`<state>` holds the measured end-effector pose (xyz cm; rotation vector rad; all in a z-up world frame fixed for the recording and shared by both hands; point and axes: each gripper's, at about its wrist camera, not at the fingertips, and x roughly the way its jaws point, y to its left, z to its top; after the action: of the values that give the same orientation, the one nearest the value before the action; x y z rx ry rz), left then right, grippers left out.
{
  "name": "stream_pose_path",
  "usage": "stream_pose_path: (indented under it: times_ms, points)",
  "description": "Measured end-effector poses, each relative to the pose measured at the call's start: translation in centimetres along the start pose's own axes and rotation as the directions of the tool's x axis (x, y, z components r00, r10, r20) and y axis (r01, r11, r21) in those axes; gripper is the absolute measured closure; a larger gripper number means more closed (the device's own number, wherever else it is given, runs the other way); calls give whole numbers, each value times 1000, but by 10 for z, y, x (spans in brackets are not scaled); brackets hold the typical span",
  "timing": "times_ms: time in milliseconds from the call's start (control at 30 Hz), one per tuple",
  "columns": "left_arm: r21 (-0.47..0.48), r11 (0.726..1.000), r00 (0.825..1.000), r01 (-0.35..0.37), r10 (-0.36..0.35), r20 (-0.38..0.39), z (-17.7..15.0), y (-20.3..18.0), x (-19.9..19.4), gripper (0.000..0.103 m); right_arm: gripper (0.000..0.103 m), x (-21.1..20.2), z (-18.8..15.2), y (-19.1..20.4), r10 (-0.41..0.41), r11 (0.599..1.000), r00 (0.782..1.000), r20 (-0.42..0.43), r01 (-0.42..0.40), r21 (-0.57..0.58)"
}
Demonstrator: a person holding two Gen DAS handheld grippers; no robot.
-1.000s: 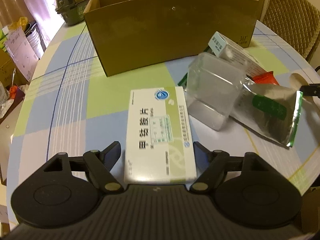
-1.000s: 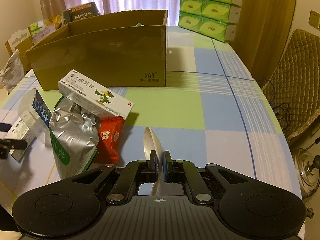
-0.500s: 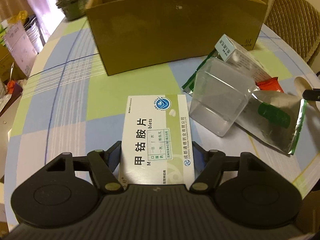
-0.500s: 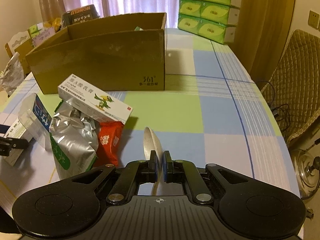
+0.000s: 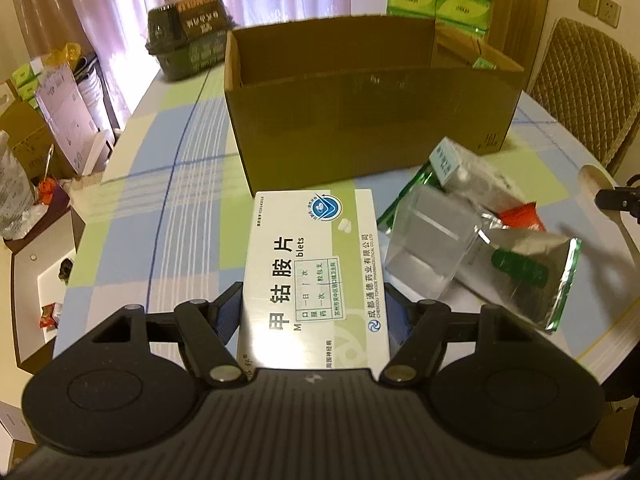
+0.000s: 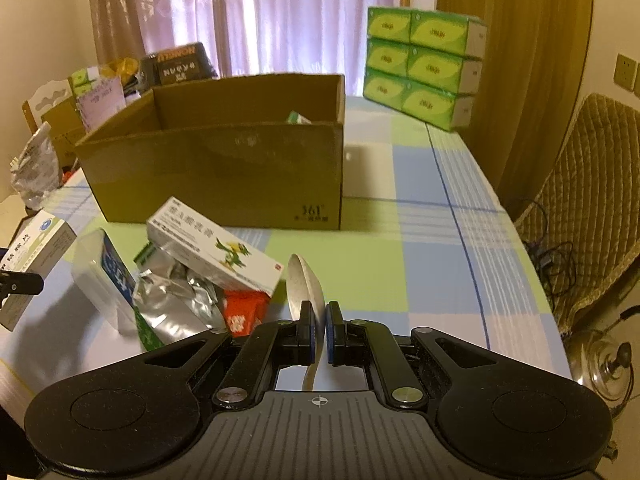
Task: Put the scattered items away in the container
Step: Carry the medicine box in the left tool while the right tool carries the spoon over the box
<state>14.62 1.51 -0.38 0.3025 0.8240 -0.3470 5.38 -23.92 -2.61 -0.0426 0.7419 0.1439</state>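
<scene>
Far left, off the table edge, sit cartons and bags of clutter, and a dark package stands at the table's far side before the curtain. The left gripper is clamped on a white and green pill box, one finger against each long side; the box is lifted clear of the checked tablecloth and points toward the open cardboard box, which stands just beyond it. In the right wrist view the same pill box appears at the far left edge. Something green and white shows inside the cardboard box near its right corner. In front of the cardboard box lies the pile of loose things: a clear plastic tub tipped on its side, a foil pouch with green trim lying partly under it, a carton with a bird picture resting tilted on top of the pouch, and a small orange packet tucked below that carton. Just right of the pile, the right gripper is closed on the handle of a pale spoon, whose bowl sticks out forward and stands on edge above the cloth. Farther right the table is bare cloth, with stacked green tissue packs at the far corner, and a quilted chair beside the table.
</scene>
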Motion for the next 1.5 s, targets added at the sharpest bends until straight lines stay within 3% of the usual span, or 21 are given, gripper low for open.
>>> stream_pose_path:
  times_ms: [700, 1167, 1500]
  points:
    - [-9, 1000, 999, -3, 4, 48, 10, 2, -22, 36, 96, -15, 17, 14, 28, 999, 998, 57, -27, -22]
    - [58, 998, 989, 10, -18, 146, 74, -7, -15, 36, 96, -4, 102, 27, 96, 995, 978, 184, -86, -59]
    - [48, 999, 983, 20, -28, 183, 123, -2, 9, 36, 96, 40, 165, 38, 170, 985, 969, 181, -164, -45]
